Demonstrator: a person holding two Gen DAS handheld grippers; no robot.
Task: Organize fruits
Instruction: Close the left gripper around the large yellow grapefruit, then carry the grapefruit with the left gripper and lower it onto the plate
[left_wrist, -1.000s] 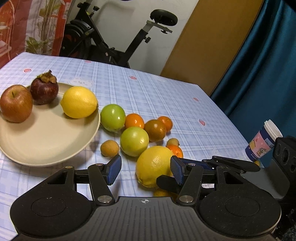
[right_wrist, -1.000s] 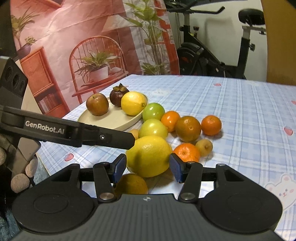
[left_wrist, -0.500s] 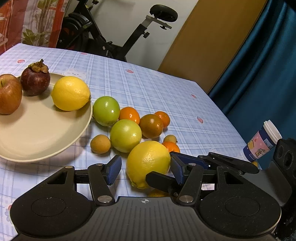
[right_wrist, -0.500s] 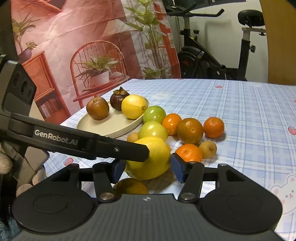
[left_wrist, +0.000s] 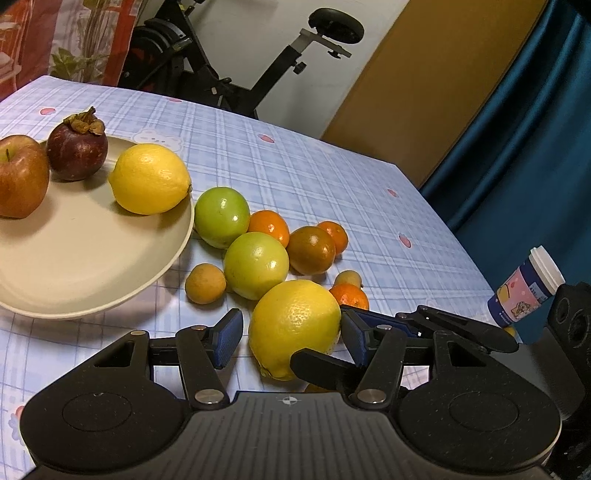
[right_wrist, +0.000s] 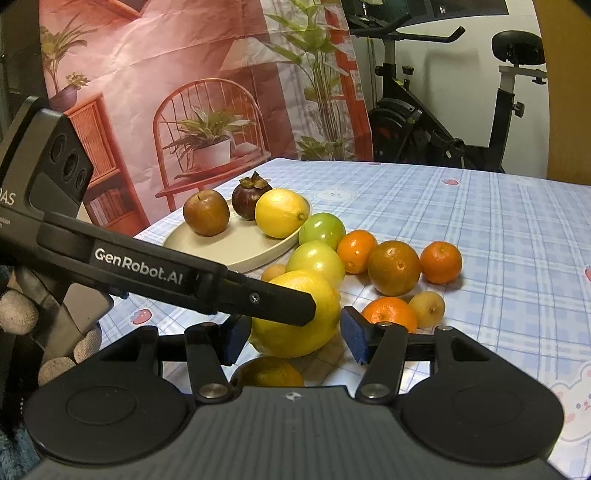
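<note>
So the big lemon (left_wrist: 294, 326) sits on the table (left_wrist: 332, 177) at the near end of the fruit cluster, right between both sets of fingers. Looks like a firm, fairly hefty fruit with that waxy, pebbled rind, so I'd guess it's a bit slippery and wants to roll. Best bet is squeezing it across its fat middle, not the pointy ends.

The left gripper (left_wrist: 291, 338) is wide open, blue pads either side of the lemon, its right pad about touching the rind, the left one clear. The right gripper (right_wrist: 291, 338) is open too and also straddles the lemon, holding nothing; whether its pads touch I can't tell. One left finger crosses in front of the lemon in the right wrist view, so the two tools are crowding each other.

Going outward in the left wrist view: a green fruit (left_wrist: 256, 265) at 11 o'clock from the lemon, a small tan fruit (left_wrist: 205, 283) at 10, a tangerine (left_wrist: 349, 296) tucked at 1. Further at 10 o'clock is the plate (left_wrist: 92, 273), already holding a second lemon (left_wrist: 149, 179), a mangosteen (left_wrist: 77, 147) and an apple (left_wrist: 20, 175). A paper cup (left_wrist: 526, 291) stands off at 3 o'clock.
</note>
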